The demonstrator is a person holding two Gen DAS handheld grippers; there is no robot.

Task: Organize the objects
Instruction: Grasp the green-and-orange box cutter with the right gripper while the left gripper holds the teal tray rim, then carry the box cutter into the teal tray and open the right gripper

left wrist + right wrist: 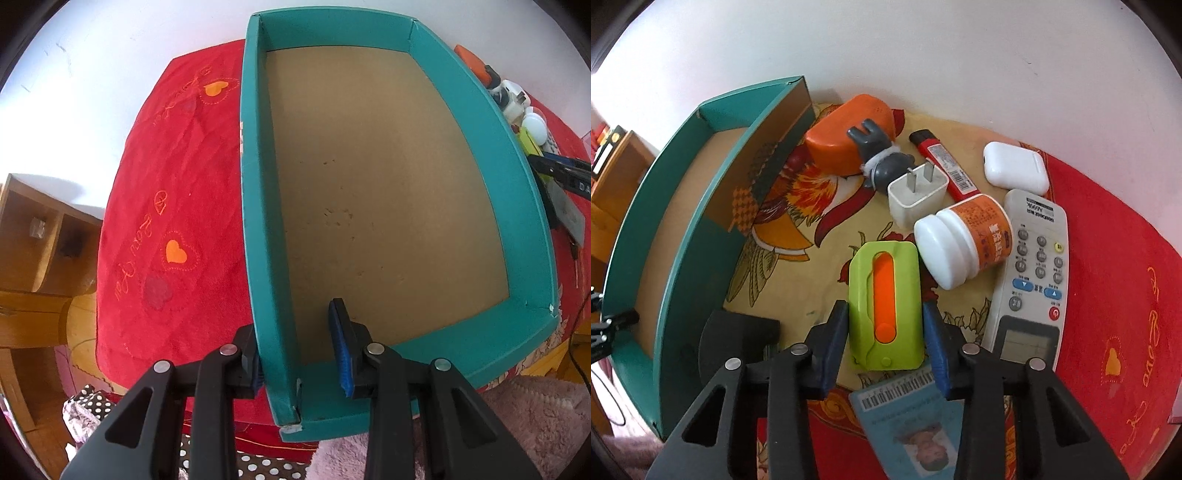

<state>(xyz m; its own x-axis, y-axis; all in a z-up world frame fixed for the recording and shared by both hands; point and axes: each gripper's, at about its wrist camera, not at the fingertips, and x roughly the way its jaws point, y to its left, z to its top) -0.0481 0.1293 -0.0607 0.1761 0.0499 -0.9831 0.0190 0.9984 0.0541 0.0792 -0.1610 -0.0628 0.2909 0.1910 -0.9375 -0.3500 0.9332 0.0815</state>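
Two grippers at work: one on the teal box, one around a green cutter.

From the left wrist, we see our left gripper (301,354) pinching the near left wall of the empty teal box (255,206), one finger outside, one inside, on the red cloth (166,192). From the right wrist, our right gripper (886,350) straddles the green utility knife (884,306) on the yellow patterned cloth (798,273), pads at its sides, though we cannot tell whether they press; a pill bottle (964,243), remote control (1030,277) and white plug adapter (916,195) lie beside it.

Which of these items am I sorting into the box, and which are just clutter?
Job items: green cutter between right tongs, white bottle, plug adapter, remote, teal box held by left tongs.

Lying about: red cloth, wooden shelf.
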